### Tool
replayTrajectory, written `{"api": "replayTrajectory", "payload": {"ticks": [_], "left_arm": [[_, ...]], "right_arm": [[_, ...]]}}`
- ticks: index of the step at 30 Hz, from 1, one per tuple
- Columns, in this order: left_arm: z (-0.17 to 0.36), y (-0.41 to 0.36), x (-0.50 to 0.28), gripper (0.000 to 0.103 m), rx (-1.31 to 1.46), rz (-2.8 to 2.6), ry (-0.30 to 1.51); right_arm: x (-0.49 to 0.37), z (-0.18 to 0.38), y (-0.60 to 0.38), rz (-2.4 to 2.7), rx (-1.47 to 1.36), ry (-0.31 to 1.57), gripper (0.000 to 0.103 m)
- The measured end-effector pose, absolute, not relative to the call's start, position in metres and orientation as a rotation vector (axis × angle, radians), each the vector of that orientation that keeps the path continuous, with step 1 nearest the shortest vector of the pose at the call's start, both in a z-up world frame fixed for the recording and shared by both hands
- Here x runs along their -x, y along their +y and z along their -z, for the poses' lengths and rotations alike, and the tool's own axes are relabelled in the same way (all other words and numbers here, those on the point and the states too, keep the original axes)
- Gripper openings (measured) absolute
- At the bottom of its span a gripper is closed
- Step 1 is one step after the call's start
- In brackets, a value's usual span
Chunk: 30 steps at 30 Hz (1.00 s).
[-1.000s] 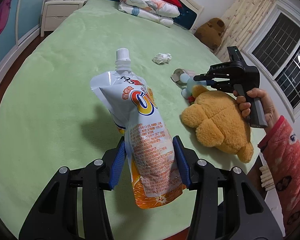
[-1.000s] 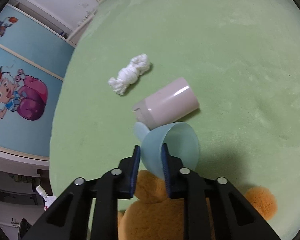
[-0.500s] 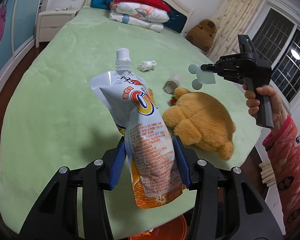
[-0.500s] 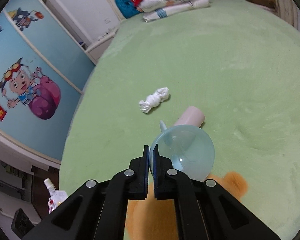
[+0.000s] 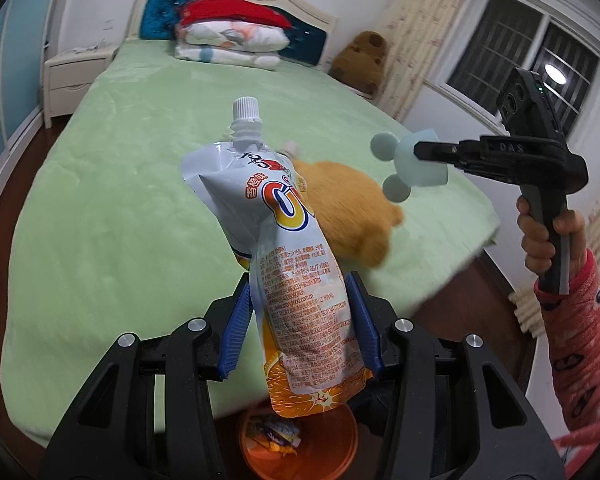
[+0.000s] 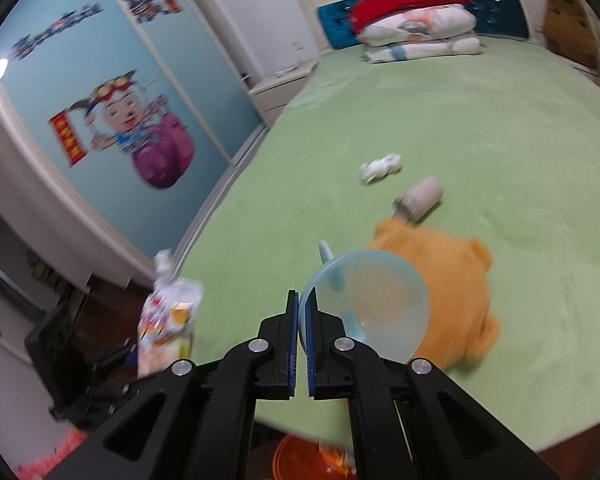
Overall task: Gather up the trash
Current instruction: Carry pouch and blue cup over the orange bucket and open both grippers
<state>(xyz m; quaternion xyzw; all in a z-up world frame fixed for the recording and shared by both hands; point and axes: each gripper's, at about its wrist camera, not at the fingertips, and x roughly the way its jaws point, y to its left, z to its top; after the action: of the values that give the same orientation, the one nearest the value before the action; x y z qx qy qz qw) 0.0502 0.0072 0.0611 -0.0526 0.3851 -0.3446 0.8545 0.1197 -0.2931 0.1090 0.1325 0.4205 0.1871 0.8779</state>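
Saw an orange bin (image 5: 300, 446) on the floor at the foot of the green bed (image 5: 112, 208), holding crumpled wrappers (image 5: 274, 434); caught its rim again in the right wrist view (image 6: 300, 458), below the bed edge. Found the left gripper (image 5: 300, 328) pinching a spouted juice pouch (image 5: 292, 272) upright between its blue pads (image 5: 236, 328), above that bin. Found the right gripper (image 6: 303, 300) pressed nearly together on the rim of a pale blue plastic cup (image 6: 380, 304), mouth toward the camera, inside bare; in the left wrist view, held that cup (image 5: 416, 164) in the air off the bed's right side, in front of a hand (image 5: 548, 236) in a red sleeve (image 5: 580, 344).

Left on the bed, beyond an orange plush toy (image 6: 448, 284): a pale paper cup (image 6: 420, 200) on its side, touching the plush; a twisted white tissue (image 6: 380, 168) near it.

Compared with a second before: had the blue cup on the bed beside the paper cup then, now lifted clear of it; had the right jaws wider then, since closed onto the rim. Kept the same grip on the pouch, with the bin newly in view beneath.
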Motion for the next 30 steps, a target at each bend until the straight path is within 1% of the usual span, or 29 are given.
{"api": "replayTrajectory", "payload": {"ticks": [7, 13, 18, 25, 30], "left_arm": [[-0.046, 0.004, -0.002, 0.046, 0.068, 0.779, 0.856], [-0.008, -0.001, 0.026, 0.046, 0.019, 0.807, 0.967], [0.045, -0.012, 0.043, 0.046, 0.011, 0.81, 1.103], [0.125, -0.032, 0.051, 0.046, 0.0, 0.783, 1.296], [0.178, -0.042, 0.053, 0.046, -0.033, 0.749, 1.414]], "right_arm": [[-0.03, -0.078, -0.267, -0.481, -0.25, 0.914, 0.003], [0.015, -0.033, -0.255, -0.517, -0.261, 0.99, 0.003], [0.035, 0.029, -0.242, -0.524, -0.299, 1.101, 0.003], [0.042, 0.119, -0.226, -0.469, -0.354, 1.263, 0.003], [0.038, 0.166, -0.217, -0.405, -0.357, 1.344, 0.003]]}}
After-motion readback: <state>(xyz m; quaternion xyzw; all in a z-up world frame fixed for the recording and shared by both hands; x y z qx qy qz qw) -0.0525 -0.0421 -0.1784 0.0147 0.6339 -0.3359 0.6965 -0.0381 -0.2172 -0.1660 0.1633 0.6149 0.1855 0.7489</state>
